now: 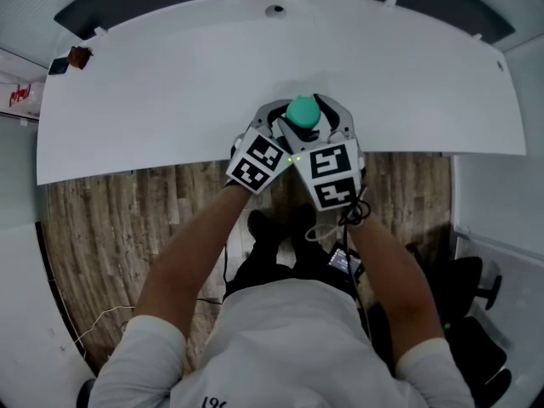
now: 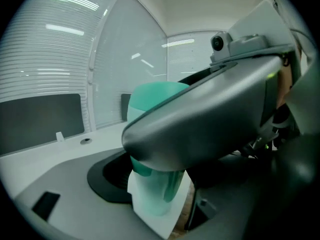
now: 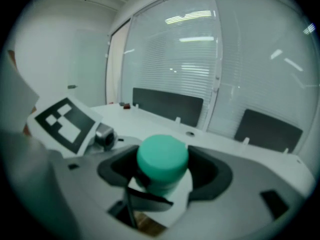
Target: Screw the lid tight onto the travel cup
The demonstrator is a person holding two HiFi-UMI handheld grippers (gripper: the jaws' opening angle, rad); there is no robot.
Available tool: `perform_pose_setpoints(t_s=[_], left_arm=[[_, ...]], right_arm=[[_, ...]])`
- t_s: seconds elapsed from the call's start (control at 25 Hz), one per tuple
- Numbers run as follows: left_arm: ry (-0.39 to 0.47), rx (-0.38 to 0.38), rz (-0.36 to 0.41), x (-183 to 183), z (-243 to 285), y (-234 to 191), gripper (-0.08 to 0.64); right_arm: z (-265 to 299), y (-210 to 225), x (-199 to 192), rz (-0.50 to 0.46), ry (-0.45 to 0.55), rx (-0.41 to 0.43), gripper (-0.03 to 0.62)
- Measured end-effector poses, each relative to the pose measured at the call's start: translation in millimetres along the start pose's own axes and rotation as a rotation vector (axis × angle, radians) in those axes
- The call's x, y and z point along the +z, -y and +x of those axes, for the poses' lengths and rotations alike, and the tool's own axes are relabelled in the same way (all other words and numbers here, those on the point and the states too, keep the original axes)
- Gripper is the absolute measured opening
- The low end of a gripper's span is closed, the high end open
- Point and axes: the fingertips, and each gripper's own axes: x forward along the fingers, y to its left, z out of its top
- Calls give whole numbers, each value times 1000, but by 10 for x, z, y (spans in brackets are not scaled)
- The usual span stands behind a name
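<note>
A teal travel cup (image 1: pixel 303 113) with a rounded lid stands at the front edge of the white table (image 1: pixel 170 83), with both grippers closed in around it. In the left gripper view the paler cup body (image 2: pixel 150 194) sits between the jaws of my left gripper (image 2: pixel 152 184), which is shut on it. The grey body of the right gripper (image 2: pixel 210 119) lies across the cup's top. In the right gripper view the teal lid (image 3: pixel 162 159) sits between the dark pads of my right gripper (image 3: pixel 162 171), which is shut on it. The cup's base is hidden.
A small red and black object (image 1: pixel 72 58) lies at the table's far left corner. A round cable hole (image 1: pixel 274 10) sits at the back edge. Wooden floor (image 1: pixel 110 219) shows below the table, and a dark chair (image 1: pixel 476 313) stands at the lower right.
</note>
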Motion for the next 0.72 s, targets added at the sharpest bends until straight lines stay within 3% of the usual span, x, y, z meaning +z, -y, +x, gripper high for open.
perform_pose_setpoints(t_s=[0.2, 0.36, 0.52, 0.72], left_arm=[[5, 70, -25, -8, -5, -54, 324], [9, 100, -45, 8, 12, -79, 324], [5, 25, -20, -4, 13, -46, 324], [-7, -106, 11, -44, -28, -27, 324]], right_arm=[[32, -10, -24, 12, -20, -55, 311], [18, 26, -79, 106, -19, -44, 311], [17, 30, -80, 81, 4, 5, 311], [26, -56, -49, -6, 28, 142, 311]])
